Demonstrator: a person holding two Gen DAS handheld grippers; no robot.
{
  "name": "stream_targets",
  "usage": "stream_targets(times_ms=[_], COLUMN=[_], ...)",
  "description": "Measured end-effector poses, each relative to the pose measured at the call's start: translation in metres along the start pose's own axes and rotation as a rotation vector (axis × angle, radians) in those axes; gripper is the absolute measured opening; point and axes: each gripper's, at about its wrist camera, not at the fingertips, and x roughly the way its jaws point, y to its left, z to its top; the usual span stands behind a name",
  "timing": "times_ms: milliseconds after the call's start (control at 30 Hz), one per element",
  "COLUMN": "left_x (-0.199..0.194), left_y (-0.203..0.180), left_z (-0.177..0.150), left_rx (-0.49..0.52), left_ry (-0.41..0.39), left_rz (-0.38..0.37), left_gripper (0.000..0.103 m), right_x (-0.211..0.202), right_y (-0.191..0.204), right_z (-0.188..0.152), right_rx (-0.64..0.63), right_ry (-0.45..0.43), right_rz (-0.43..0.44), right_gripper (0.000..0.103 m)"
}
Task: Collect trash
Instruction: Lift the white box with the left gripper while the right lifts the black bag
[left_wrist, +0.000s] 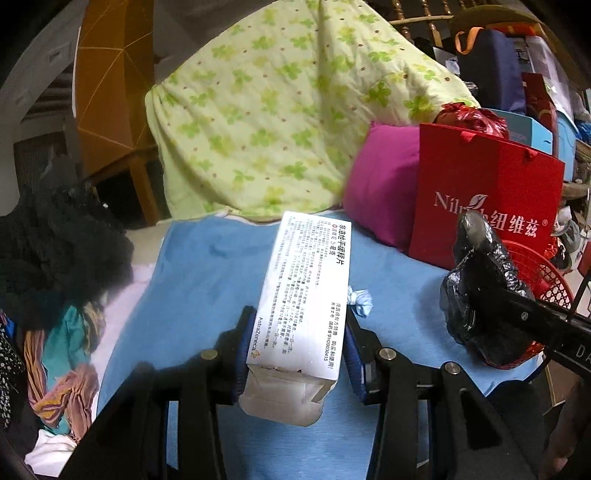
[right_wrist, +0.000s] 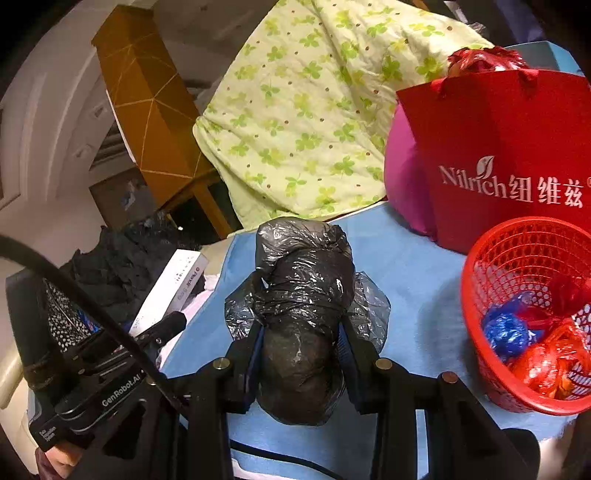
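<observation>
Left gripper (left_wrist: 295, 343) clamps white medicine box (left_wrist: 303, 295), lifted above blue cloth (left_wrist: 207, 280). Right gripper (right_wrist: 301, 332) squeezes black bag bundle (right_wrist: 303, 302), just left of red basket (right_wrist: 476, 266).

Clover-print quilt (left_wrist: 266, 110) behind magenta pillow (left_wrist: 380, 184), red gift bag (left_wrist: 487, 195), blue sheet (left_wrist: 207, 266)

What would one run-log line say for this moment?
left gripper: shut on white cardboard medicine box | right gripper: shut on crumpled black plastic bag
</observation>
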Motion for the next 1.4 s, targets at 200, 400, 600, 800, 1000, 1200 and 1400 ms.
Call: stream_targets(times_ms=[200, 400, 600, 800, 1000, 1200, 1400], left_x=[-0.003, -0.010, -0.010, -0.013, -0.014, -0.015, -0.015], left_y=[-0.009, -0.018, -0.023, -0.029, -0.034, -0.043, -0.053], left_z=[0.004, 0.004, 0.005, 0.006, 0.008, 0.009, 0.009], left_rx=[0.017, 0.032, 0.042, 0.051, 0.063, 0.080, 0.104], left_ry=[0.000, -0.009, -0.005, -0.011, -0.010, -0.011, -0.009], left_rz=[-0.001, 0.002, 0.000, -0.002, -0.015, -0.022, -0.033], left_gripper=[0.046, 0.046, 0.046, 0.046, 0.046, 0.046, 0.046], right_x=[-0.014, -0.023, -0.030, -0.038, -0.045, -0.055, -0.065], right_y=[-0.001, -0.007, -0.012, -0.017, -0.018, -0.023, -0.032], right_z=[0.003, 0.004, 0.001, 0.000, -0.001, -0.003, -0.003], right_rx=[-0.011, -0.010, 0.005, 0.022, 0.035, 0.050, 0.069], right_ry=[-0.032, -0.048, -0.056, -0.067, -0.076, -0.090, -0.104], right_rz=[0.001, -0.004, -0.011, -0.016, -0.023, -0.035, -0.047], right_gripper=[0.040, 0.040, 0.040, 0.040, 0.040, 0.040, 0.040])
